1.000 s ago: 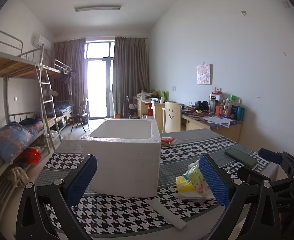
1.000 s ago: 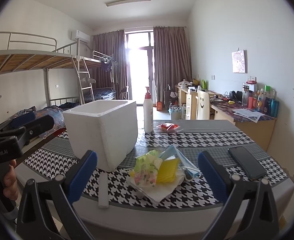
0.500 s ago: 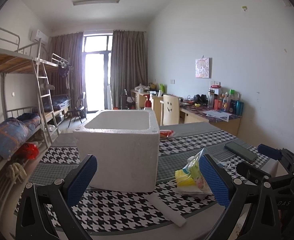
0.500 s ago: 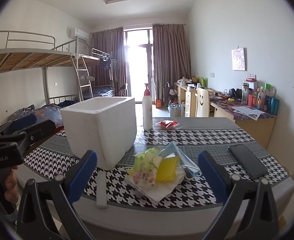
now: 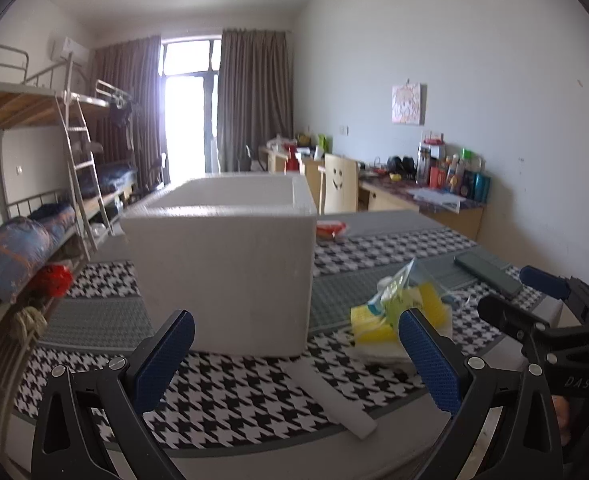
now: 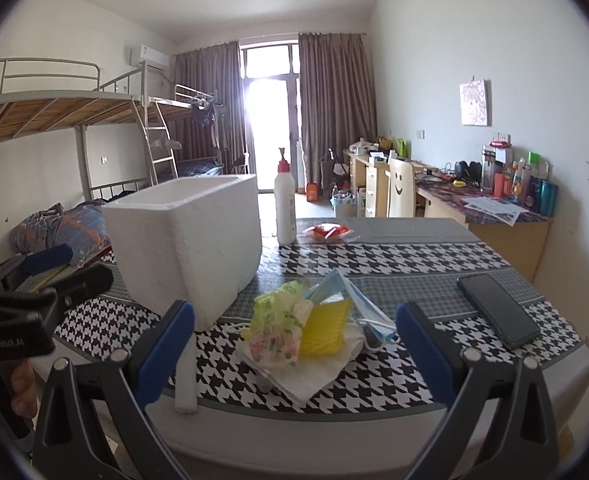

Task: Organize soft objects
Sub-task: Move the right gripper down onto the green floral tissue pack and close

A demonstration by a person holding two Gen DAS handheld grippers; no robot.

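A pile of soft things lies on the houndstooth table: a yellow sponge (image 6: 326,326), a floral tissue pack (image 6: 276,330), blue face masks (image 6: 350,296) and a white cloth (image 6: 306,376). The pile also shows in the left wrist view (image 5: 398,316). A white foam box (image 6: 186,240) stands open-topped to its left, also in the left wrist view (image 5: 222,264). My right gripper (image 6: 294,352) is open and empty, just in front of the pile. My left gripper (image 5: 294,360) is open and empty, facing the box's near right corner.
A white foam strip (image 5: 330,400) lies near the table's front edge. A black phone (image 6: 498,310) lies at the right. A white bottle (image 6: 285,204) and a red packet (image 6: 328,232) sit at the far side. Bunk beds stand left, desks right.
Both grippers have moved closer to the table; the box and the pile look larger. The left view has shifted a little to the right. Both stay open.
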